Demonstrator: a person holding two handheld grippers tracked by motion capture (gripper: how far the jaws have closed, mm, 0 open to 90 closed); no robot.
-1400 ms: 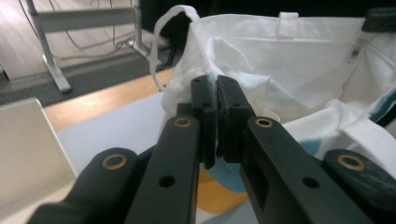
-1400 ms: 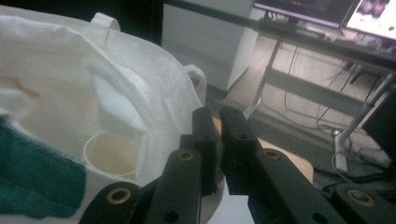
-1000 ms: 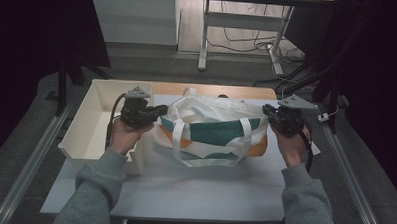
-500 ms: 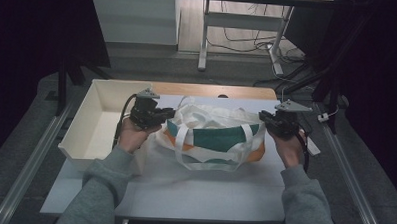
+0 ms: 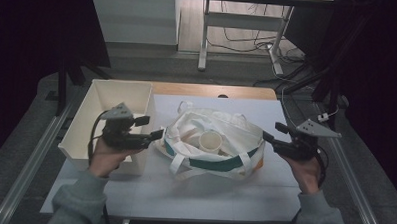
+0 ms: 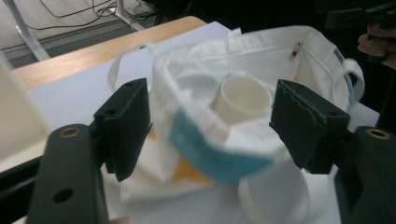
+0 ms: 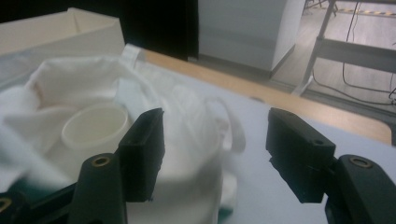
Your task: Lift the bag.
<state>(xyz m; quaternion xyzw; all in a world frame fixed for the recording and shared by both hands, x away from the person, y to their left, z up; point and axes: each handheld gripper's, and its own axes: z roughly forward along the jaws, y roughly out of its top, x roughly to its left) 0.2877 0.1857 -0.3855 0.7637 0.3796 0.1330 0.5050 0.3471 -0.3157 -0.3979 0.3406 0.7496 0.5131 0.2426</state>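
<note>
A white tote bag (image 5: 219, 163) with a green band and an orange patch lies slumped on the table, its mouth open. A white cup (image 5: 210, 141) stands inside it. My left gripper (image 5: 151, 128) is open at the bag's left rim. In the left gripper view the blurred rim of the bag (image 6: 205, 135) lies between the jaws of the left gripper (image 6: 215, 123), with the cup (image 6: 245, 98) beyond. My right gripper (image 5: 274, 132) is open just off the bag's right side. In the right gripper view, the right gripper (image 7: 219, 149) faces the bag (image 7: 187, 154) and the cup (image 7: 95, 126).
A white open box (image 5: 85, 133) stands on the table's left side, beside my left hand. A white sheet (image 5: 208, 197) covers the table, with a wooden strip (image 5: 212, 90) along the far edge. Table legs and cables lie on the floor beyond.
Both grippers have moved apart from the bag's sides and toward me. The bag has sunk onto the table with its mouth spread open, and the cup inside now shows.
</note>
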